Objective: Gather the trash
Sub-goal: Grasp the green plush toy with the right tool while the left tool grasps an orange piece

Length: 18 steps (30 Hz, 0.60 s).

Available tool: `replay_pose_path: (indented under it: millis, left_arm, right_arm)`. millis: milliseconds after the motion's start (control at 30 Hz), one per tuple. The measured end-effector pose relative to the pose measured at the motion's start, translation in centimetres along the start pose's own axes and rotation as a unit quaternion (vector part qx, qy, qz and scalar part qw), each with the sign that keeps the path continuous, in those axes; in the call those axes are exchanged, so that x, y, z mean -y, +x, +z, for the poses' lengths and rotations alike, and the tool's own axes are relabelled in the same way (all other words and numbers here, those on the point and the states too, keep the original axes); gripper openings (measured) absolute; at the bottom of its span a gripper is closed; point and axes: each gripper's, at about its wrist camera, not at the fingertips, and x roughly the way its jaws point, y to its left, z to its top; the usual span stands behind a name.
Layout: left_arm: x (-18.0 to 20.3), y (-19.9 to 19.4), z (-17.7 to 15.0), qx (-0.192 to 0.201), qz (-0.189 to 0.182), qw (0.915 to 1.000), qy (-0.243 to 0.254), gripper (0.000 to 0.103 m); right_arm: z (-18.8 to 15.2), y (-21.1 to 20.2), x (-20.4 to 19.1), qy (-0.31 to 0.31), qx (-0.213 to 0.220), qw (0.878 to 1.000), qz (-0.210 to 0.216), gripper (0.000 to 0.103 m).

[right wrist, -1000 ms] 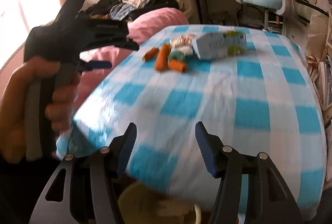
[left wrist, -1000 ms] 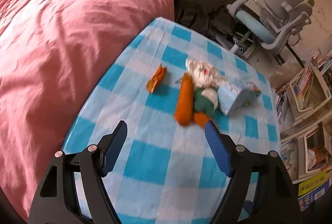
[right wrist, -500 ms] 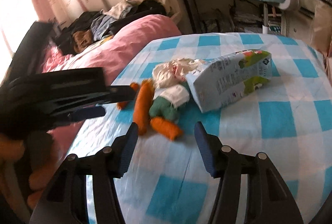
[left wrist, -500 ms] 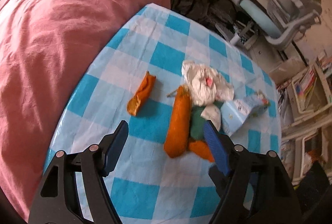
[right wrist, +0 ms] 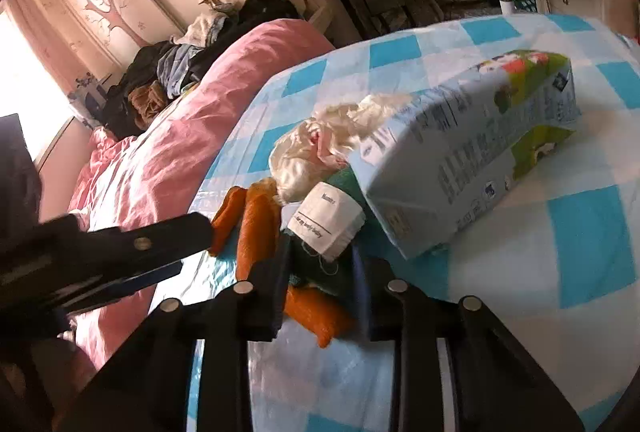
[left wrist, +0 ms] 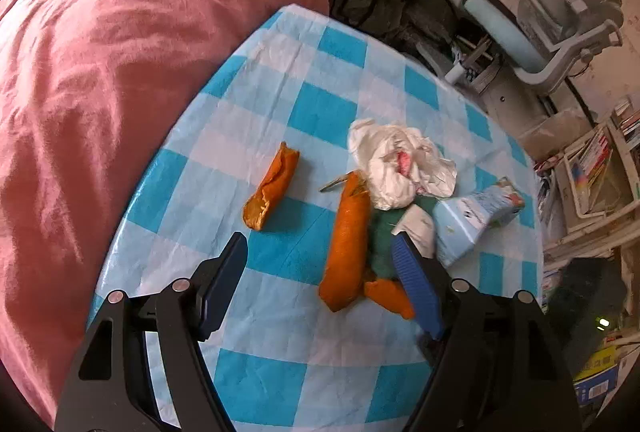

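Observation:
Trash lies on a blue-checked table: a loose orange peel, a long orange peel, a crumpled white tissue, a green wrapper with a white label, a small orange peel and a light blue carton. My left gripper is open, low over the table, with the long peel between its fingers. My right gripper is open with its fingers around the green wrapper and the small peel. The left gripper shows in the right wrist view.
A pink duvet on a bed borders the table's left side. A pale blue office chair and a desk stand beyond the far edge. Shelves with books are to the right.
Both grippers have moved forward to the trash pile. The right gripper's fingers now reach around the green wrapper and have narrowed. The left gripper has dropped lower over the long peel.

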Motion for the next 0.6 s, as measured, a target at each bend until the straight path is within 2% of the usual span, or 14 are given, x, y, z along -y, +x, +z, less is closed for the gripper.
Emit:
replay_pose_path:
  millis: [400,567,600]
  left_arm:
    - [1.1,2.6,-1.1,-0.023,0.034,0.9987,0.031,0.072]
    - [2.7,3.1,-1.5,-0.007,0.07,0.9944,0.079,0.072]
    - [3.1,3.2,-1.7,-0.003,0.072,0.9931,0.093,0.066]
  right_arm:
    - [-2.3,-6.3,2.6,-0.003,-0.023,0.999,-0.03,0.025]
    - [-4.4,-7.1,3.1,-0.004,-0.052,0.998,-0.041,0.025]
    - [-4.6,-7.2,3.0,-0.006,-0.055,0.998,-0.041,0.025]
